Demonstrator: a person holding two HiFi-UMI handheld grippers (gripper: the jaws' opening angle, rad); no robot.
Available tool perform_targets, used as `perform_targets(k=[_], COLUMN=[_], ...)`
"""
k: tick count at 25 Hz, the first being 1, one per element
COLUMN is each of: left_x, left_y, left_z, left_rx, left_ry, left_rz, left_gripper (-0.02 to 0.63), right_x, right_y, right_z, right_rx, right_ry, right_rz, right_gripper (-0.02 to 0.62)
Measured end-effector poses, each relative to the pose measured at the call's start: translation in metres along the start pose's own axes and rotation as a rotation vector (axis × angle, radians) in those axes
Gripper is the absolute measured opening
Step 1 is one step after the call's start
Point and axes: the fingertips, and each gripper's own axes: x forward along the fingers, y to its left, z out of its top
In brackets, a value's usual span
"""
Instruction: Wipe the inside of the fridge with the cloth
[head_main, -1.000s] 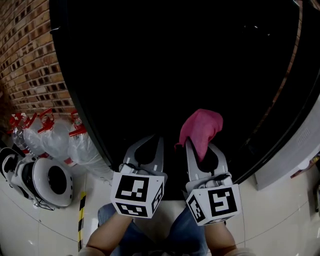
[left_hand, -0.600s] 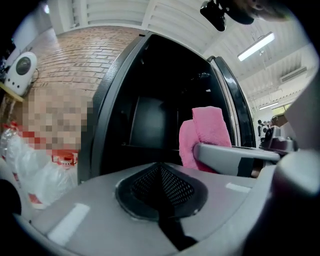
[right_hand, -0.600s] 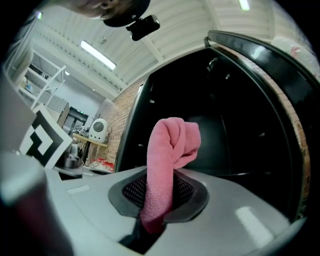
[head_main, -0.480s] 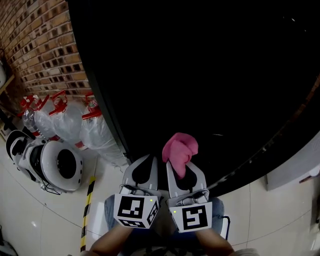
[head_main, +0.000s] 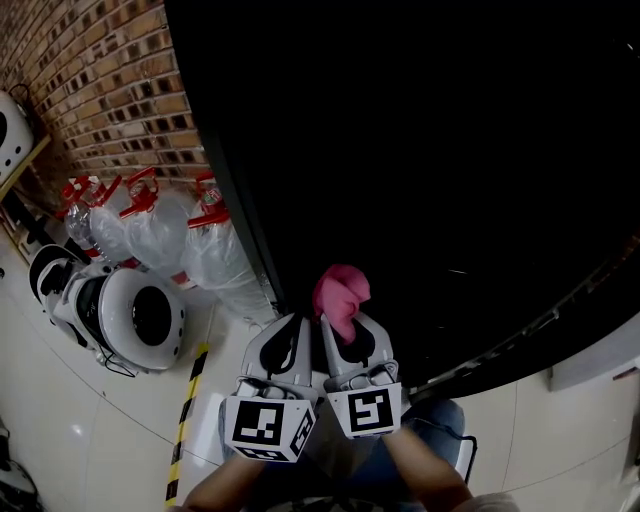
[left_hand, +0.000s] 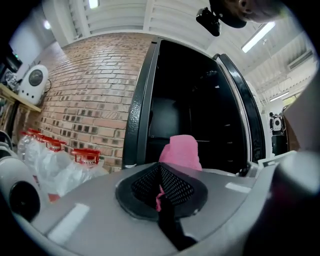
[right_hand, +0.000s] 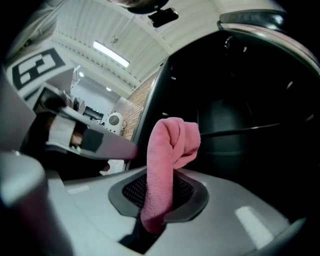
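Pink cloth, soft, light and limp, is clamped by its lower end in the right claw, its folded bulk standing above the tips in front of the open fridge. A hold low on the bunch should leave enough free pad for wiping. Left claw: closed, empty, alongside.
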Motion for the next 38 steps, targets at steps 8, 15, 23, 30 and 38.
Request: perform_targets(k=[8,15,23,30,38], left_x=[-0.005,-0.001,0.0,0.007,0.031], left_y=[-0.007,-0.021,-0.013,-0.018,-0.044], left_z=[0.005,0.01,0.012,0.01,0.009], left_rx=[0.015,0.03,0.01,0.011,-0.001], left_ry=[0.003,0.003,0.002,-0.002,-0.007], left_rz=[-0.006,-0.039,-0.024,-0.05,-0.124], left_gripper=[0.012,0.012,0.012,0.012,0.012], right_x=[0.068,0.116,0.163,0.167,0.124], right_y=[-0.025,-0.075,-0.115,-0.132,-0.205], right_z=[-0.036,-0.052,-0.061,-0.075,-0.091], right_rx=[-0.025,-0.029,-0.019,-0.002,0.03], right_ry=[0.057,0.121,0.163,0.202,0.258], right_rz=[-0.01,-0.076,-0.134,-0.192,-0.379], right_gripper=[0.06,0.06,0.06,0.06,0.06])
